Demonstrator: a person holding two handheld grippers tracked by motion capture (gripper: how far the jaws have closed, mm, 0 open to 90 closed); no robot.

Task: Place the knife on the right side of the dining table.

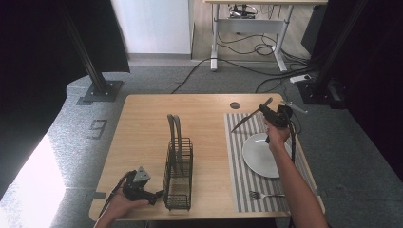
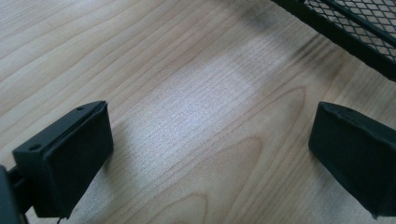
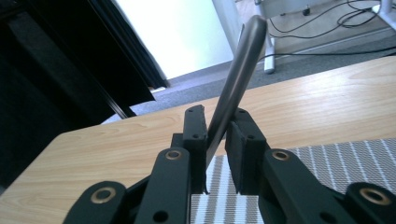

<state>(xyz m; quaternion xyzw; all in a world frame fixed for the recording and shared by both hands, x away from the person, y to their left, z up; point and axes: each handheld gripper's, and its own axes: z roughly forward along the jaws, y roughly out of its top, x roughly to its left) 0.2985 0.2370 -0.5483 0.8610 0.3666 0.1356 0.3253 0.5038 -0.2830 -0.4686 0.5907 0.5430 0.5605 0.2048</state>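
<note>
Now the right gripper point(image 1: 266, 113) is hovering above the far right part of the table point(image 1: 142, 137), over the far end of the striped placemat point(image 1: 236, 156), and a knife point(image 1: 250, 115) is sitting between its jaws. In the right gripper view the knife point(image 3: 236, 88) is passing through the narrow gap between the two black pads; it is leaning against the left pad point(image 3: 194, 135), while a thin slit is showing between it and the right pad. The jaws are standing almost together around the metal, slightly loosened. In that view one rounded end is rising up and away from the jaws, tilted a little to the right.

In the high view the long axis of the knife is running diagonally: one end is pointing toward the far right corner of the table, the other end is pointing down and left, toward the middle of the table. It is held in the air, not touching the placemat.

A white plate point(image 1: 259, 154) is lying on the placemat, nearer to the front edge, and a fork point(image 1: 266, 194) is lying at the front end of the placemat.

The left gripper point(image 1: 154, 195) is resting at the front left corner of the table, just beside a black wire caddy point(image 1: 178, 175). Its jaws are standing wide apart over bare wood.
</note>
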